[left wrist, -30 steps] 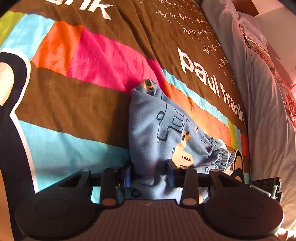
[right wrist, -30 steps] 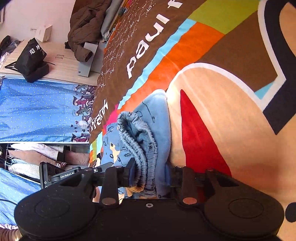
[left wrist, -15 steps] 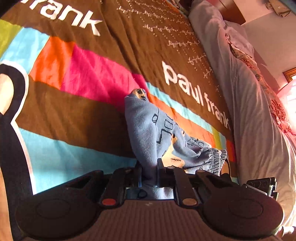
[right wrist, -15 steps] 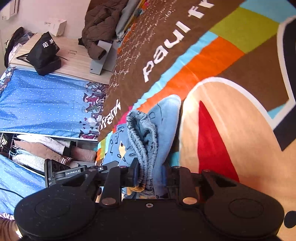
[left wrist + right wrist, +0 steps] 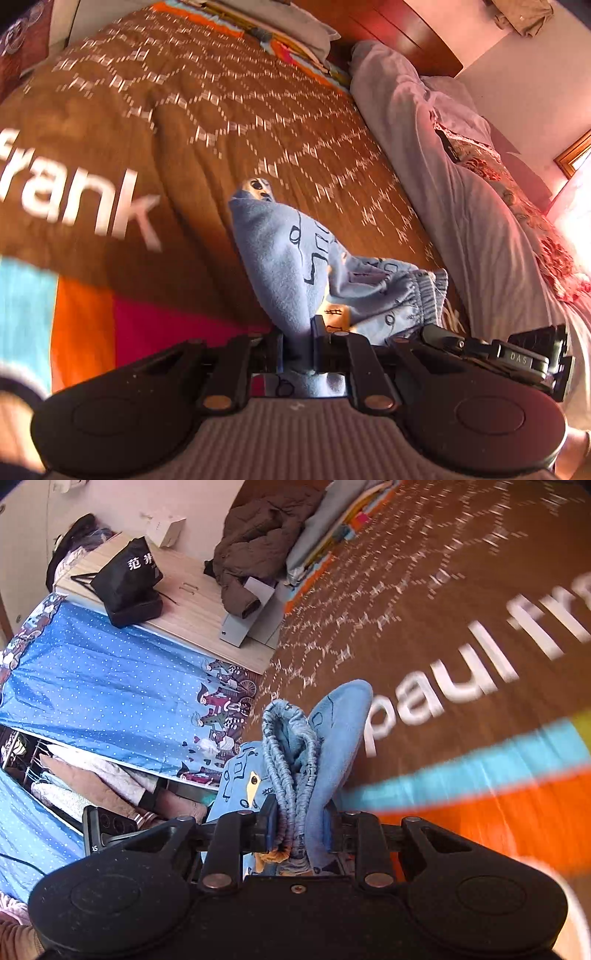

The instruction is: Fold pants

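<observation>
The light blue pants point(image 5: 284, 258) with dark line drawings hang folded between both grippers, lifted off the brown bedspread point(image 5: 192, 122). My left gripper point(image 5: 298, 345) is shut on a bunched fold of the blue cloth, which rises to a peak ahead of it. In the right wrist view the pants point(image 5: 332, 731) show their gathered elastic waistband point(image 5: 288, 753). My right gripper point(image 5: 300, 829) is shut on that waistband and the layers beside it. The other gripper's black body point(image 5: 524, 356) shows at the right edge of the left wrist view.
A grey quilt point(image 5: 461, 177) lies along the bed's right side below a wooden headboard point(image 5: 388, 33). In the right wrist view, a blue dotted curtain point(image 5: 110, 686), a wooden cabinet top point(image 5: 184, 602) with a black bag point(image 5: 129, 579), and a brown jacket point(image 5: 255, 542) stand beside the bed.
Both grippers closed on the pants, then rose and moved up the bed toward the headboard. The pants came off the bedspread with them.
</observation>
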Tool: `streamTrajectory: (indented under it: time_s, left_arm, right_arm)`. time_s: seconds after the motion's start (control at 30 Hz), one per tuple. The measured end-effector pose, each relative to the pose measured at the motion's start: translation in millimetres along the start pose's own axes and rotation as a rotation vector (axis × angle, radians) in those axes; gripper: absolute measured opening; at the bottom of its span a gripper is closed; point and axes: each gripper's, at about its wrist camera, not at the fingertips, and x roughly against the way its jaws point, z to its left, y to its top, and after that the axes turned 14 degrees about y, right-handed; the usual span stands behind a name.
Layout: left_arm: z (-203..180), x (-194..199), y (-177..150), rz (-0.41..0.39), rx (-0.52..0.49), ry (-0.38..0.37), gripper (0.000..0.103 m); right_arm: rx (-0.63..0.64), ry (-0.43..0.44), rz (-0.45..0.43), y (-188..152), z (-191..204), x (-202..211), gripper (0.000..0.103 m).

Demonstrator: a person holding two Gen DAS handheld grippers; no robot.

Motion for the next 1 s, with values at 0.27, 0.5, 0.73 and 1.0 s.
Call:
streamTrajectory:
  time_s: [0.27,0.5,0.73,1.0]
  left_arm:
    - [15,-82,60,-0.019,-0.061,0.121,0.014]
    - [31,-86,49,-0.008,-0.022,0.135,0.029]
    - [44,-55,46,-0.021,0.0,0.18,0.037]
    - [-11,32,-21,-0.086,-0.087,0.366,0.093]
  right_arm:
    - [0.069,-0.072,0.054,86,-61,-82,0.025]
    - [0.049,-0.132,0.081,84,-92,-79,0.033]
    - [0.087,-0.24,0.024,82,-70,-28,0.064]
    - [0.259,-0.339,-0.008,5,36,-8,0.096]
